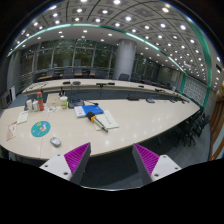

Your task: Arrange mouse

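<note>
A small pale rounded object (55,141), which may be the mouse, lies near the front edge of the long beige table (150,115), left of my fingers. A round teal mat (40,128) lies just beyond it. My gripper (112,149) is held above and short of the table's front edge. It is open, with nothing between its magenta pads (77,155).
A blue book (92,109), papers (106,120) and a white sheet (22,116) lie on the table's middle and left. Bottles and boxes (40,102) stand at the far left. Chairs (195,125) line the right side. A second long table (110,88) stands behind.
</note>
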The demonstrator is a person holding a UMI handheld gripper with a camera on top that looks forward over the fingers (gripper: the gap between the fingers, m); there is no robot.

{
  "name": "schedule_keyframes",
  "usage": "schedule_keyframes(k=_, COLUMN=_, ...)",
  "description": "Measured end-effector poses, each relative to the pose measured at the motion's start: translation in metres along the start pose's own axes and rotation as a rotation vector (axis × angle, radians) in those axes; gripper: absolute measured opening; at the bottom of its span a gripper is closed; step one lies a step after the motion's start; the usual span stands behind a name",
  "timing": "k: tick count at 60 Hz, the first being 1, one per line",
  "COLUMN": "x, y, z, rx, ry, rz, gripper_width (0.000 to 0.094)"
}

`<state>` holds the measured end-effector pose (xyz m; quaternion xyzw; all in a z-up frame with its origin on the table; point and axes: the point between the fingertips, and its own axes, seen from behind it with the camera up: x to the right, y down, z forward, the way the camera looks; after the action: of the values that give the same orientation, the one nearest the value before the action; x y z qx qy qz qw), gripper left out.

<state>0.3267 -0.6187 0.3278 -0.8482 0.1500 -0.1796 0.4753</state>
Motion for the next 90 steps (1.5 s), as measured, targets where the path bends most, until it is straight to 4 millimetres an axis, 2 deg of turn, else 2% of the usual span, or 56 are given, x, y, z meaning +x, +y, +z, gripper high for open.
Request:
schedule_keyframes(k=3, x=-0.005, y=0.008, z=0.003, rx=-0.013, ry=-0.007, rz=0.005, gripper_width=0.0855)
schedule_keyframes(k=7, x=-0.018, y=0.030, z=0.015, rx=-0.041, ry=-0.022, rz=0.006, gripper_width=0.0852)
schedule_keyframes(k=8, x=-0.027, y=0.041, z=0.032, rx=-0.044, ry=-0.028, rz=0.008, gripper_width=0.0854)
schedule_keyframes(k=11, x=-0.047, y=0.062, z=0.053, rx=-0.064, ry=-0.049, rz=0.005, gripper_width=0.0855)
schedule_keyframes(k=12, x=-0.045, y=0.060, z=0.040, rx=-0.076, ry=-0.058, rz=0.003, gripper_width=0.0854)
schedule_keyframes(k=15, x=-0.059, y=0.080, z=0.053, rx=-0.091, ry=-0.085, rz=0.001, gripper_width=0.0858)
schedule_keyframes(k=16, x=-0.072, y=0.087, z=0.064, rx=-0.094, ry=-0.093, rz=0.000, gripper_width=0.0857)
schedule_keyframes(k=19, x=-0.099, y=0.103, z=0.080, rx=-0.103, ry=-0.126, rz=-0.004, gripper_width=0.0860)
schedule_keyframes(k=20, x=-0.103, y=0.106, z=0.079, rx=-0.107, ry=-0.140, rz=-0.005, gripper_width=0.0860)
schedule_keyframes(k=29, x=-0.195, y=0.141, z=0.127, rx=-0.131, ry=-0.245, rz=-0.010, gripper_width=0.0860)
schedule_keyframes(k=36, x=-0.262, y=0.157, z=0.170, rx=-0.142, ry=-0.307, rz=-0.015, gripper_width=0.0863)
schedule_keyframes(k=42, x=-0.312, y=0.158, z=0.204, rx=-0.141, ry=-0.332, rz=-0.036, gripper_width=0.0862)
schedule_keyframes(k=49, x=-0.353, y=0.159, z=0.243, rx=-0.161, ry=-0.330, rz=-0.046, gripper_width=0.0856)
schedule_keyframes(k=54, x=-0.373, y=0.160, z=0.270, rx=-0.173, ry=-0.323, rz=-0.050, gripper_width=0.0857)
schedule_keyframes(k=60, x=-0.385, y=0.158, z=0.297, rx=-0.188, ry=-0.306, rz=-0.058, gripper_width=0.0856)
schedule_keyframes(k=72, x=-0.399, y=0.135, z=0.332, rx=-0.170, ry=-0.284, rz=-0.059, gripper_width=0.0851)
schedule_keyframes(k=78, x=-0.404, y=0.126, z=0.347, rx=-0.163, ry=-0.284, rz=-0.064, gripper_width=0.0820)
schedule_keyframes(k=83, x=-0.412, y=0.120, z=0.355, rx=-0.152, ry=-0.299, rz=-0.075, gripper_width=0.0735)
schedule_keyframes(k=88, x=-0.423, y=0.118, z=0.357, rx=-0.144, ry=-0.335, rz=-0.084, gripper_width=0.0510)
schedule_keyframes(k=90, x=-0.423, y=0.116, z=0.359, rx=-0.136, ry=-0.330, rz=-0.092, gripper_width=0.0501)
